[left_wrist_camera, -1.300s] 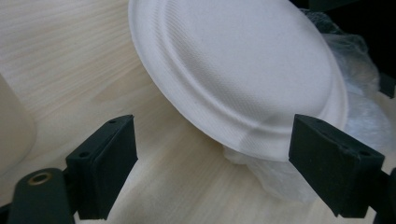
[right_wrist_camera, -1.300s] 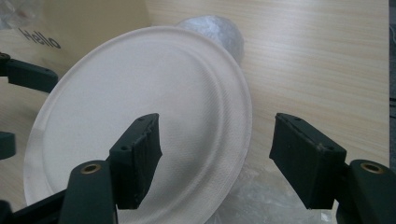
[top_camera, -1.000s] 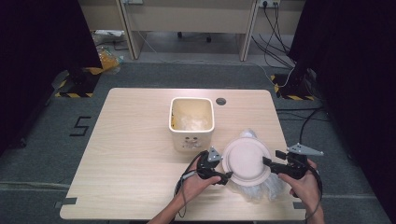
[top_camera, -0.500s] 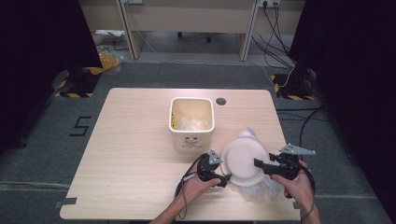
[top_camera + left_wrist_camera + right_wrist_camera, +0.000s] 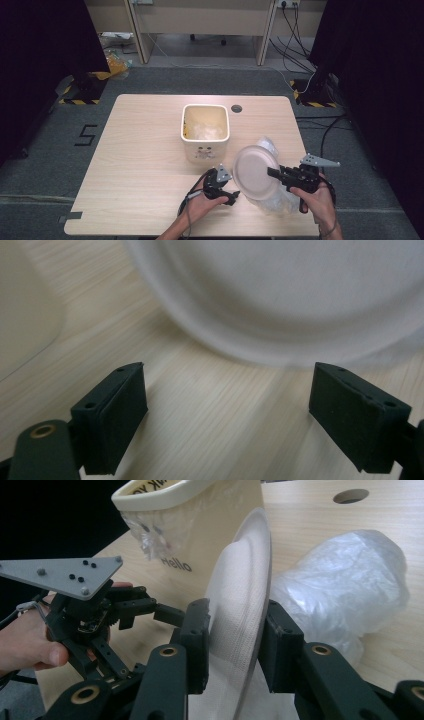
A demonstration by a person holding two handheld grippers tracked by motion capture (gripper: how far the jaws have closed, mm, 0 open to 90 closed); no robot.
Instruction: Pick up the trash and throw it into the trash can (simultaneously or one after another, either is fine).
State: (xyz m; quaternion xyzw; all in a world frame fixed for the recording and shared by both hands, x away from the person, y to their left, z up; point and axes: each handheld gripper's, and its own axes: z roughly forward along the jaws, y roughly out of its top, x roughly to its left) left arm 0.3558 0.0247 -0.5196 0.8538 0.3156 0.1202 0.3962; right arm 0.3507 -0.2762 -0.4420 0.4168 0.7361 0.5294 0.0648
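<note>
Right gripper (image 5: 274, 173) clamps a white paper plate (image 5: 256, 172) by its rim while the left gripper (image 5: 234, 196) waits open beside it.

High view: the plate stands tilted on edge above a clear plastic bag (image 5: 280, 199) near the table (image 5: 140, 150)'s front right; the plate hides much of the bag. The cream bin (image 5: 205, 131) sits just behind, mid-table. The left gripper lies low on the wood, just left of the plate. Left gripper view: its 2 jaws stand wide apart over bare table, nothing between them; the plate (image 5: 280, 295) looms blurred ahead, cut off at the top, and the bin (image 5: 25, 315) shows as a pale blur. Right gripper view: the jaws have just been closing and now press the plate (image 5: 240, 605)'s rim from both sides; the plate's lower edge is cut off. The bag (image 5: 345, 587) lies behind it, the bin (image 5: 200, 525) beyond, with the left gripper (image 5: 165, 611) opposite.
</note>
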